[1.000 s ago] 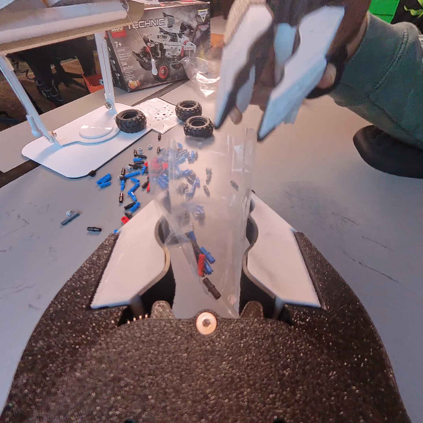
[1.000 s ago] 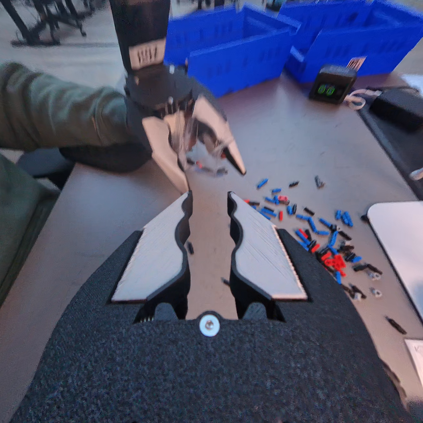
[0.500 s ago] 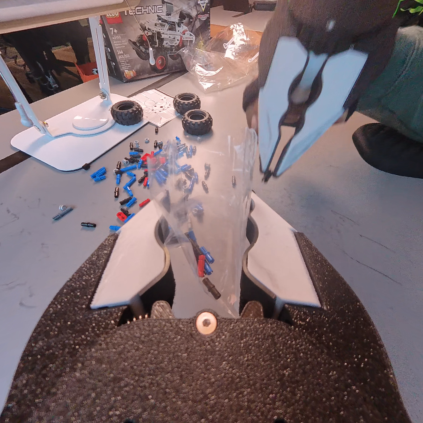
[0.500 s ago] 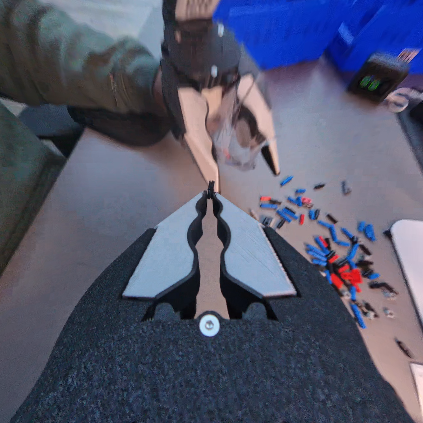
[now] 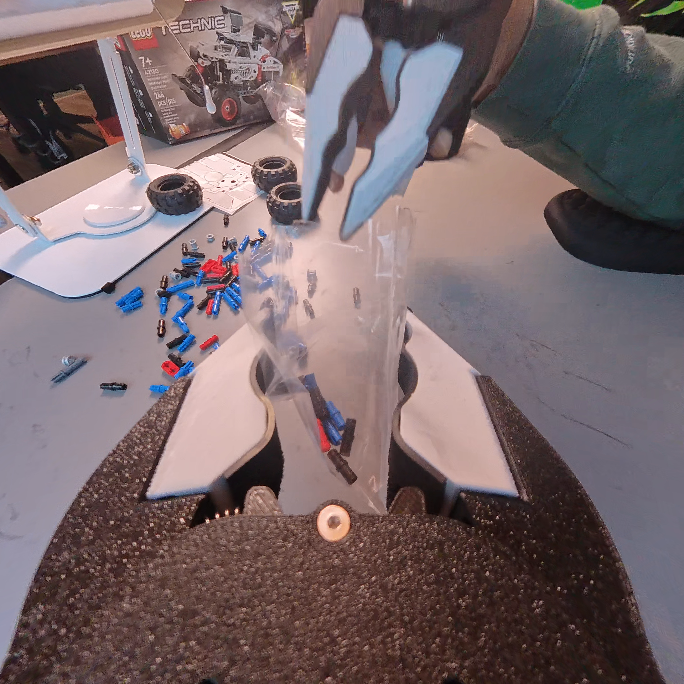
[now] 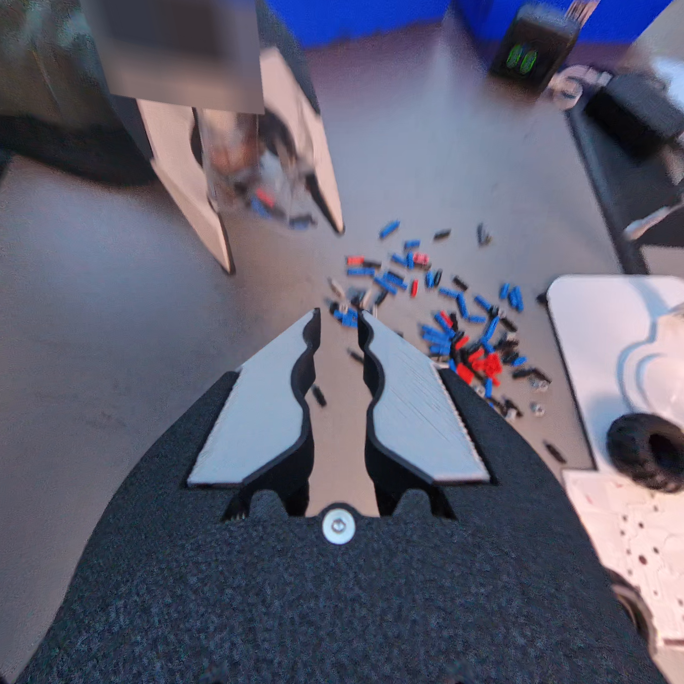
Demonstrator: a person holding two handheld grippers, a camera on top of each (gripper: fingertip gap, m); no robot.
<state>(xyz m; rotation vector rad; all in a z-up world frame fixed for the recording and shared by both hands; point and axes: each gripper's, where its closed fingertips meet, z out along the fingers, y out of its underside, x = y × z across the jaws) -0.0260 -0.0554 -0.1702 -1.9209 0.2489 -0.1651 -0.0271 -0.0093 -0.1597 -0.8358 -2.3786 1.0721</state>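
Between my left gripper's (image 5: 329,333) fingers stands a clear bag (image 5: 333,314), long axis pointing forward, mouth outward; my right gripper (image 6: 338,316) hovers narrowly parted, empty.

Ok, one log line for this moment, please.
left gripper: shut on bag | right gripper: open, by bag top | bag: few pins inside | table: loose pins

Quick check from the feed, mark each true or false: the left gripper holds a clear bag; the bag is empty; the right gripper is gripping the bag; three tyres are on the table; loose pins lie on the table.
1. The left gripper holds a clear bag. True.
2. The bag is empty. False: a few blue, red and black pins sit inside.
3. The right gripper grips the bag. False: its jaws are parted just above the bag's top edge.
4. Three tyres are on the table. True.
5. Loose pins lie on the table. True.
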